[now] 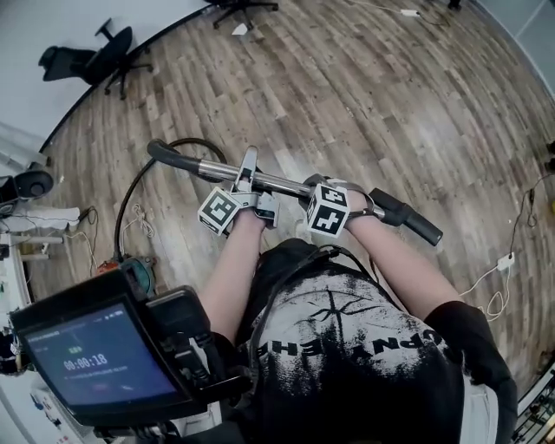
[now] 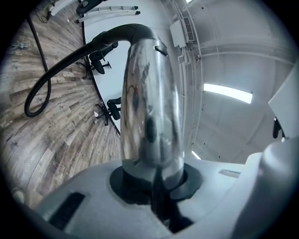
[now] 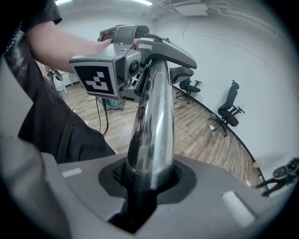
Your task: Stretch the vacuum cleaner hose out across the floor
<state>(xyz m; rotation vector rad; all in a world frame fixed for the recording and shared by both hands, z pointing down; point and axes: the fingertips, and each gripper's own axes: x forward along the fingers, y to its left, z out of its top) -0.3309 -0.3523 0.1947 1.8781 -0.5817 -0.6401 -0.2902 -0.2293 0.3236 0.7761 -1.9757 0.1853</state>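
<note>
Both grippers carry the chrome wand: left gripper fingers pinch it near the hose end, right gripper fingers pinch it by the handle. The hose lies looped on the floor. Judged mid-stretch. Next: draw the wand away until the loop straightens.

Two claws, one chrome tube, one black hose, two office chairs
</note>
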